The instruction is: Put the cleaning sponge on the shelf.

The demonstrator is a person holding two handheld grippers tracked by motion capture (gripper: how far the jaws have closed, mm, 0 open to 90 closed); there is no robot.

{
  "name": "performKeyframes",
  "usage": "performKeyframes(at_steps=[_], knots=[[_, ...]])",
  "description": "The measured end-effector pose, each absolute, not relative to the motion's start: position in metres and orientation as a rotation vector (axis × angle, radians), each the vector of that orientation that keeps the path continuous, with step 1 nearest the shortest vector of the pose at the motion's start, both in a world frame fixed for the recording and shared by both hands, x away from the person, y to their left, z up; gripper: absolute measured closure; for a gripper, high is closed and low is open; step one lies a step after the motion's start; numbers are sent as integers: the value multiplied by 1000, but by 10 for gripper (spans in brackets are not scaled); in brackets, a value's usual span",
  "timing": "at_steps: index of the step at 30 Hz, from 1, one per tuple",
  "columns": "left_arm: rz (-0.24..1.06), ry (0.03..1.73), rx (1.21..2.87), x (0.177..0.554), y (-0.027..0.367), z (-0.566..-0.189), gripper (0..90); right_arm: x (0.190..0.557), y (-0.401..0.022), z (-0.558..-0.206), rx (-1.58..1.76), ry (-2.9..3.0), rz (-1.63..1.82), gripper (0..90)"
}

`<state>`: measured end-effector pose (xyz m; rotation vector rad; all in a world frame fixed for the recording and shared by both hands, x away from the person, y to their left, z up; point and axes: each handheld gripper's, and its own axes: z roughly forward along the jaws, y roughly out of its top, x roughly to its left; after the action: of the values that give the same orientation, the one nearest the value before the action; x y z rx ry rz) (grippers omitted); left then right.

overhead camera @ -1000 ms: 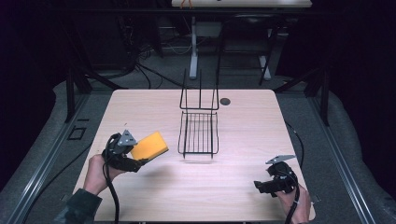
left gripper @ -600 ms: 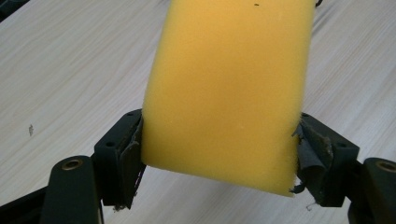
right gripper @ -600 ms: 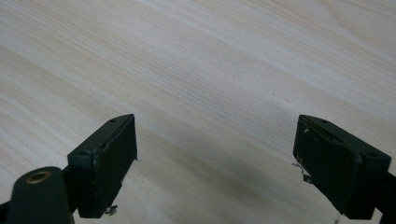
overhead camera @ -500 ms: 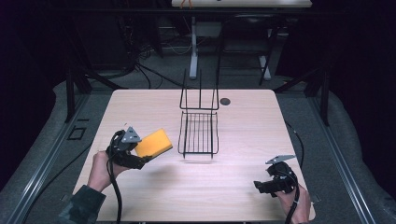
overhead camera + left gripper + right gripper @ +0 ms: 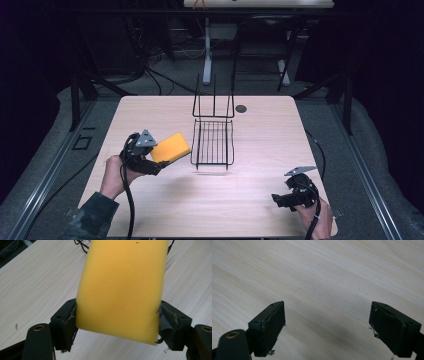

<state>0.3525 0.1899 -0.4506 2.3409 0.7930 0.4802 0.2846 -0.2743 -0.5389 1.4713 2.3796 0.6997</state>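
Sponge [image 5: 171,147] sits clamped between the jaws of your left gripper [image 5: 159,161], lifted off the table [image 5: 260,210] at about 9 o'clock from the wire rack [image 5: 213,142], just beside its edge; your right gripper [image 5: 280,200] rests low at 4 o'clock from the rack, well apart, jaws spread wide with nothing but bare wood between them.

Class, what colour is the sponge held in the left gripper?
Yellow. The sponge shows best in the left gripper view, clamped between the two black jaws.
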Motion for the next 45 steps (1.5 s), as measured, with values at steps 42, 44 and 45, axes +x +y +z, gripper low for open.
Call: performKeyframes(at_steps=[42, 44, 45], knots=[[386, 665, 2356, 414, 111, -472, 263, 284, -275, -541, 1468, 2381, 708, 133], [369, 651, 2364, 417, 108, -474, 262, 284, -275, -540, 1466, 2389, 698, 133], [362, 644, 2363, 419, 107, -476, 261, 284, -275, -540, 1465, 2388, 698, 133]])
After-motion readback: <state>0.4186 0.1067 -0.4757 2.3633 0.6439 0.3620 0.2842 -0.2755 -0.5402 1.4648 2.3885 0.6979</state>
